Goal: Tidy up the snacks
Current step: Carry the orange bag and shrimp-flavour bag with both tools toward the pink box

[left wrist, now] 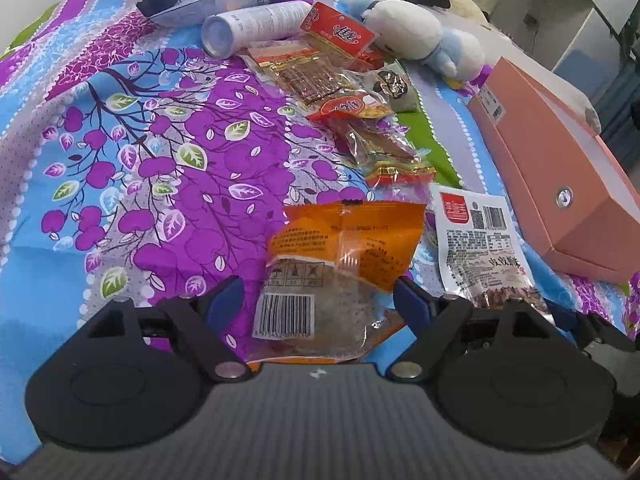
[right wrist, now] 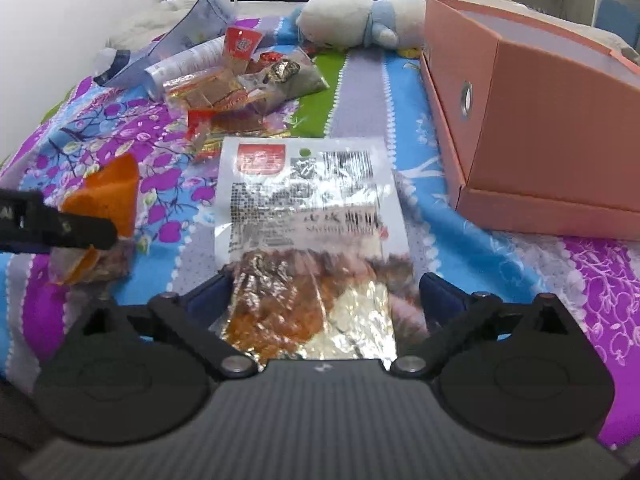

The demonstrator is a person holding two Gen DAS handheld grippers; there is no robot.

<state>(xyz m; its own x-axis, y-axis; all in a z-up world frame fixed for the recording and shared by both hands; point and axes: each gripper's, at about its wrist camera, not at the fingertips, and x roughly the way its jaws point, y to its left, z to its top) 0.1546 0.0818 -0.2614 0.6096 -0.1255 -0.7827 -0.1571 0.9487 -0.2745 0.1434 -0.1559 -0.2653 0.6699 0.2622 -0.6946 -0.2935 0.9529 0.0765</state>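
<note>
A: What's the left tool (left wrist: pixel 318 298) doing?
B: Jaws spread wide, 1 finger each side of the orange packet (left wrist: pixel 340 264). Pads aren't pressing it; packet lies flat on the bed cover (left wrist: pixel 132 152), barcode end nearest the tool.
A: And the right tool (right wrist: pixel 320 296)?
B: Same, jaws wide apart, straddling the near end of the white packet (right wrist: pixel 308 200). Clear bottom part w/ brownish snack sits between the fingers, no squeeze that I can see.
A: The 2 packets close together?
B: Side by side, orange left, white right, small gap btw them. From the right tool's view the left tool shows as a black bar over the orange packet.
A: Rest of the snacks?
B: A pile of red and clear wrappers (left wrist: pixel 340 92) farther back, mid-bed. A white can (left wrist: pixel 252 28) lies on its side just behind the pile, and a white and blue plush toy (left wrist: pixel 420 40) is next to it.
A: Box?
B: Pink box (left wrist: pixel 560 184) on the right, on the cover, near the white packet but not touching.
</note>
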